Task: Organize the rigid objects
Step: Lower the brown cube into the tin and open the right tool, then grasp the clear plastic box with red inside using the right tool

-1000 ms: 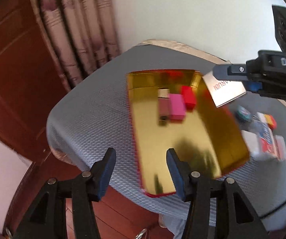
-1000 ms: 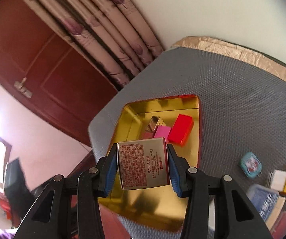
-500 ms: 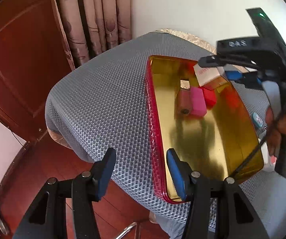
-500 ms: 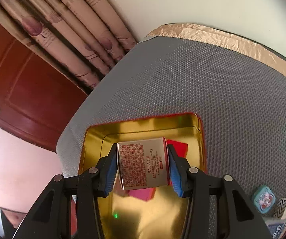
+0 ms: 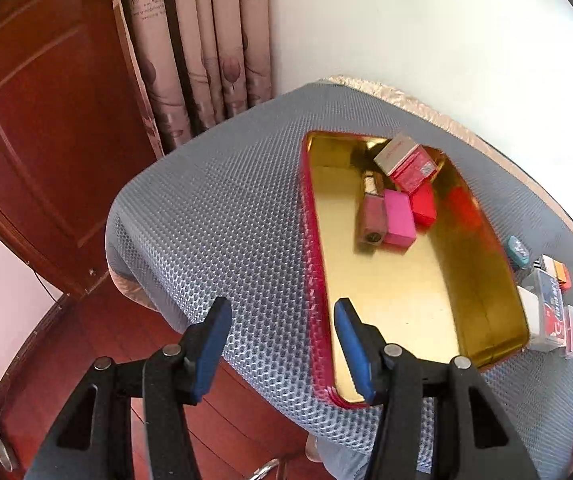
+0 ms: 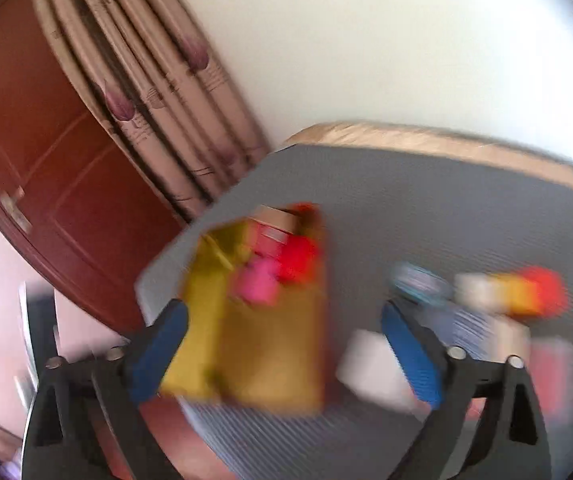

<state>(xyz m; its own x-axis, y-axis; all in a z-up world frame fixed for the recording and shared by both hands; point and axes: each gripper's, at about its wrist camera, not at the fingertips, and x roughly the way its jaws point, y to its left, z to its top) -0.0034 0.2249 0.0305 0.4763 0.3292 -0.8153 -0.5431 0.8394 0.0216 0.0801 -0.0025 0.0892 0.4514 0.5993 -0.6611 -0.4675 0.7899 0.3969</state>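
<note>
A gold tray with a red rim lies on the grey mesh table. In it are a red and white box at the far end, a pink bottle, a pink block and a red block. My left gripper is open and empty over the tray's near left corner. My right gripper is open and empty; its view is blurred, with the tray between the fingers.
Right of the tray lie a teal tin, a white, yellow and red block and a clear card case. The table edge drops to a wooden floor. Curtain and door stand behind.
My right gripper has opened and let go of the red and white box, which now lies in the tray's far end. The right gripper has pulled back to the right.
</note>
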